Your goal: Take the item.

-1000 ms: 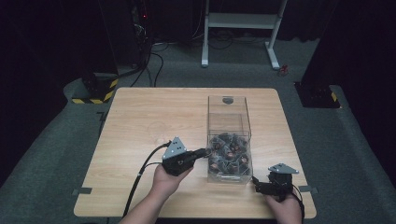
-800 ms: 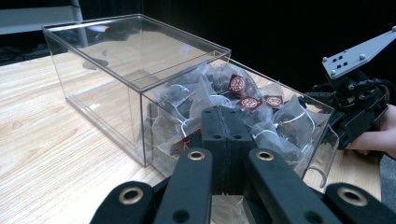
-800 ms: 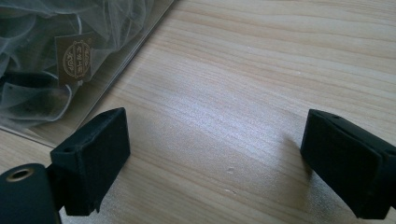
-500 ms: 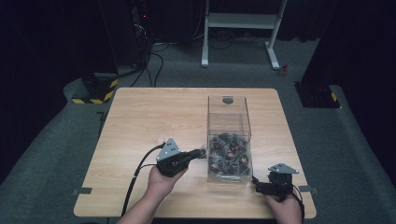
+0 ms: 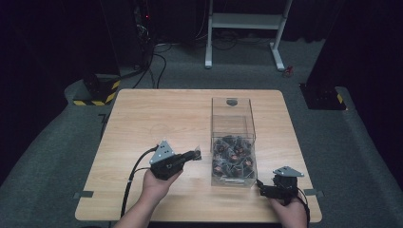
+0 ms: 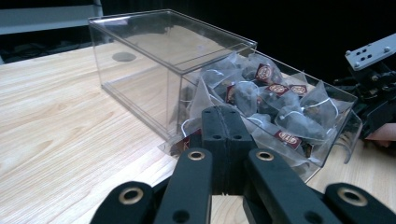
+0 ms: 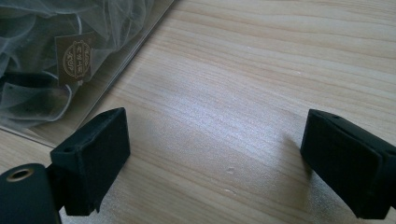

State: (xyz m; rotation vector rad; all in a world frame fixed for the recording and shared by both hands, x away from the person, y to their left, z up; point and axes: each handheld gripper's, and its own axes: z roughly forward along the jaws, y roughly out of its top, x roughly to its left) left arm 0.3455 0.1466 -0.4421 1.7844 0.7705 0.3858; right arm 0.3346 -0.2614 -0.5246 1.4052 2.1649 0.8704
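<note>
A clear plastic box (image 5: 233,114) stands on the wooden table (image 5: 157,118), its near half heaped with pyramid tea bags (image 5: 233,156) that carry dark red tags. My left gripper (image 5: 196,155) is just left of the box's near end and points at it. In the left gripper view its jaws are pressed shut (image 6: 225,135) with nothing visible between them, and the box (image 6: 154,60) and tea bags (image 6: 271,98) lie right behind them. My right gripper (image 5: 261,186) rests by the box's near right corner. It stands wide open (image 7: 217,135) over bare wood, tea bags (image 7: 42,60) at upper left.
The table's front edge (image 5: 199,219) runs close under both hands. Cables trail from each gripper toward the person. Bare wood spreads to the left of the box and beyond it. A white metal stand (image 5: 247,21) and dark equipment sit on the floor beyond the table.
My left gripper has drawn back a little to the left, away from the box side, still shut. The right gripper has stayed in place.
</note>
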